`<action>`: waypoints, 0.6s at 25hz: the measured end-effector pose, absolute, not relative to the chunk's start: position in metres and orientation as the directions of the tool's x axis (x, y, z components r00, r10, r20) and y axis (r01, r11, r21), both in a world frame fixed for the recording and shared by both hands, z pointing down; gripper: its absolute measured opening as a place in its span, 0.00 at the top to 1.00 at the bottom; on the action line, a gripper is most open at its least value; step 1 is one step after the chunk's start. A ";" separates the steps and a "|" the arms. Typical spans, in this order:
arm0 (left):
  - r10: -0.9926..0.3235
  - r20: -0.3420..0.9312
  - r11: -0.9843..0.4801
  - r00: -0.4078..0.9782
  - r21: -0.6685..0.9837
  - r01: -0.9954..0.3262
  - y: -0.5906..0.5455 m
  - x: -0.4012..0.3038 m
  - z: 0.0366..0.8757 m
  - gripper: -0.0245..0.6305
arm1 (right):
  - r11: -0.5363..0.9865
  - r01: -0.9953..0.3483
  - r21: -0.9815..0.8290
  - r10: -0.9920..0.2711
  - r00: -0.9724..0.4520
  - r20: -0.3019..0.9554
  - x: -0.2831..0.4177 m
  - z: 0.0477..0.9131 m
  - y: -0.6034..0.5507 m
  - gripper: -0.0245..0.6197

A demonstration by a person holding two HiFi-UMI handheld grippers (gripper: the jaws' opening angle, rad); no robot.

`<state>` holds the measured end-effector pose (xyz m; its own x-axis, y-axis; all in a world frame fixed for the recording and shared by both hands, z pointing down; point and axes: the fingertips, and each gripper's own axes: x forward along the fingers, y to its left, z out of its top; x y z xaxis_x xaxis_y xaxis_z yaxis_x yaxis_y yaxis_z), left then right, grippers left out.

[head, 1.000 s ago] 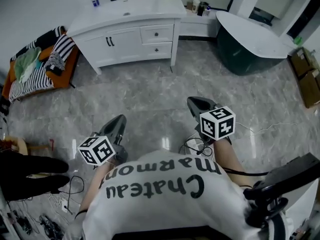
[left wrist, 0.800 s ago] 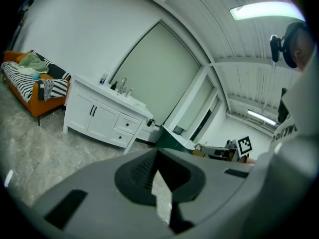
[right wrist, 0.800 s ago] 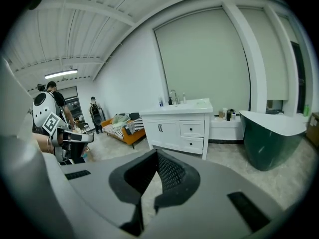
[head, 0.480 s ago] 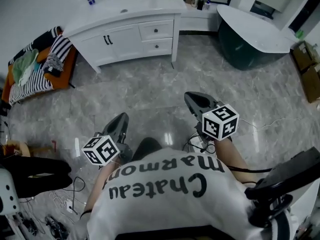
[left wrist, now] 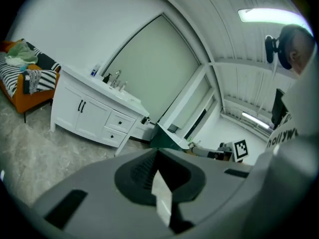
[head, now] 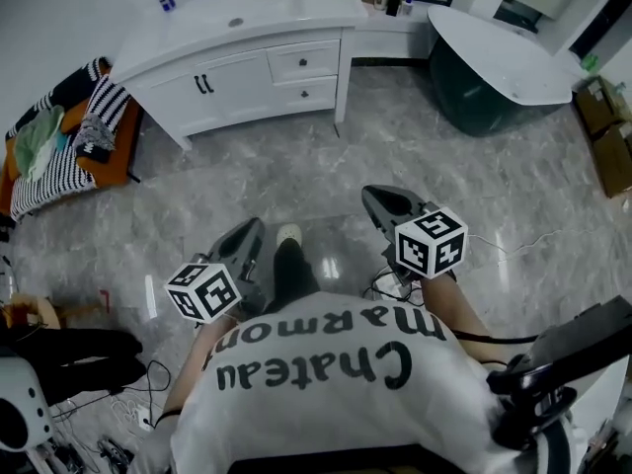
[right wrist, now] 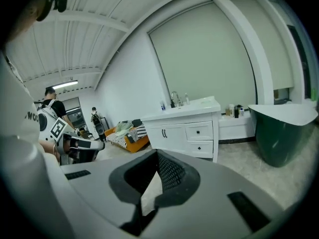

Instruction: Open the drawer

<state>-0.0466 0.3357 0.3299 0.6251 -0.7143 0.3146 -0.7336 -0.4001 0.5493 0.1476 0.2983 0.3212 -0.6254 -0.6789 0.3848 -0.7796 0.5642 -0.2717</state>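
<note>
Head view | drawer (head: 304, 62) shut | front faces frame bottom | long axis left-right

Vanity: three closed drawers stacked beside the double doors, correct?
Not three. The vanity has two closed drawers stacked beside the double doors. The head view shows this, and the right gripper view agrees.

marble floor (head: 444, 196) w/ white vanity (head: 237, 77), dark tub (head: 484, 92), orange bench (head: 111, 158), cables (head: 383, 286).
</note>
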 end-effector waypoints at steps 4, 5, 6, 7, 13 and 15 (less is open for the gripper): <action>-0.695 0.306 -0.417 0.650 0.565 -0.712 0.286 -0.048 0.328 0.97 | 0.527 -0.801 -0.283 -0.697 -0.598 0.395 0.149 0.324 0.264 0.96; -0.688 0.306 -0.426 0.657 0.562 -0.708 0.273 -0.047 0.328 0.97 | 0.520 -0.806 -0.282 -0.701 -0.592 0.399 0.149 0.324 0.254 0.96; -0.682 0.307 -0.434 0.664 0.561 -0.705 0.260 -0.047 0.328 0.97 | 0.514 -0.810 -0.281 -0.704 -0.586 0.401 0.147 0.324 0.244 0.96; -0.675 0.307 -0.441 0.670 0.560 -0.701 0.247 -0.048 0.327 0.97 | 0.510 -0.813 -0.281 -0.707 -0.582 0.402 0.145 0.323 0.233 0.96; -0.654 0.312 -0.469 0.689 0.547 -0.693 0.172 -0.068 0.321 0.97 | 0.531 -0.812 -0.242 -0.705 -0.582 0.406 0.119 0.314 0.172 0.96; -0.646 0.316 -0.466 0.695 0.558 -0.687 0.148 -0.075 0.324 0.97 | 0.525 -0.817 -0.240 -0.712 -0.576 0.403 0.111 0.312 0.151 0.96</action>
<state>-0.0749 0.1476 0.3244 0.6951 -0.6456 0.3163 -0.6868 -0.4662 0.5576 0.1110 0.1506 0.3124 -0.5756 -0.7118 0.4026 -0.8168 0.5246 -0.2401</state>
